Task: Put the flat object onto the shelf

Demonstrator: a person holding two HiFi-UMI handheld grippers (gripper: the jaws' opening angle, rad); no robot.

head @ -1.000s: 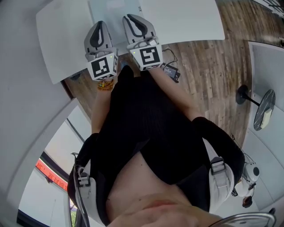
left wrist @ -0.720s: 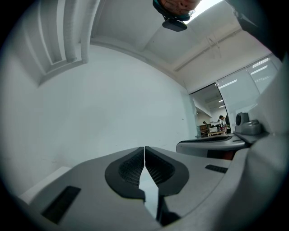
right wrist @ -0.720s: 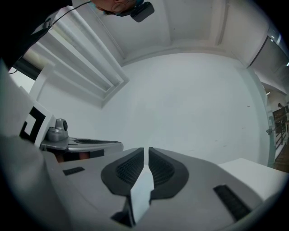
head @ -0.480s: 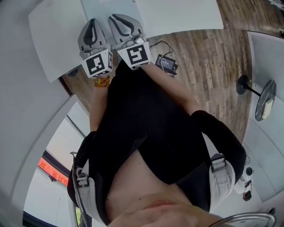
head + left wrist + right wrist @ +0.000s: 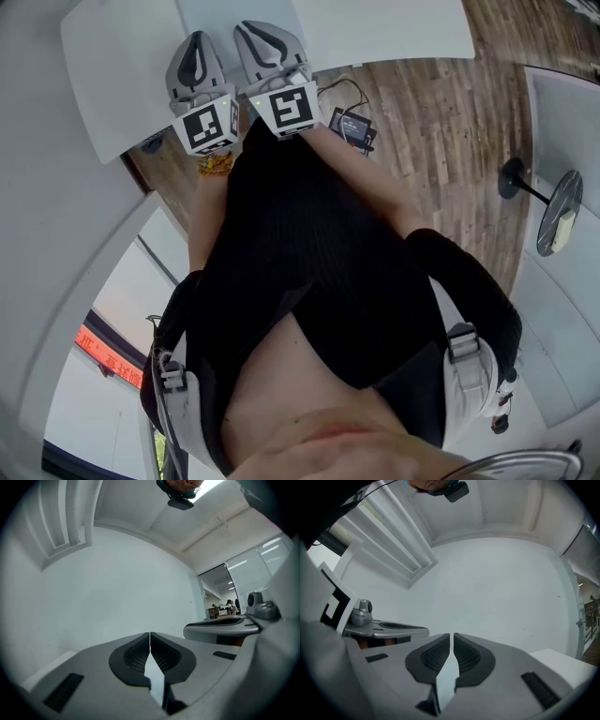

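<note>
One pale bluish panel [image 5: 223, 11] at the top edge of the head view looks to be the flat object. It lies level between two white slabs, one on its left [image 5: 112, 66] and one on its right [image 5: 394, 28]. Which of these is the shelf cannot be told.

Over the panel's near edge sit both claws, side by side and pointing level. The left claw [image 5: 196, 39] is fully closed, its ribbed pads [image 5: 140, 656] meeting at the tips. The right claw [image 5: 251, 33] is closed too, with only a hairline between its pads [image 5: 465, 656]. In each gripper view a pale sliver shows behind the pads; whether that is a thin sheet or only the background is unclear. Neither claw can be said to hold anything.

By its look the panel is thin, light and smooth, probably stiff but apt to slip or flex. It is best pinched at its near edge with the claws well apart, and kept level.

Nearer the person than the panel are a wood floor [image 5: 441, 122] and a small black box [image 5: 352, 127] with a cable.
</note>
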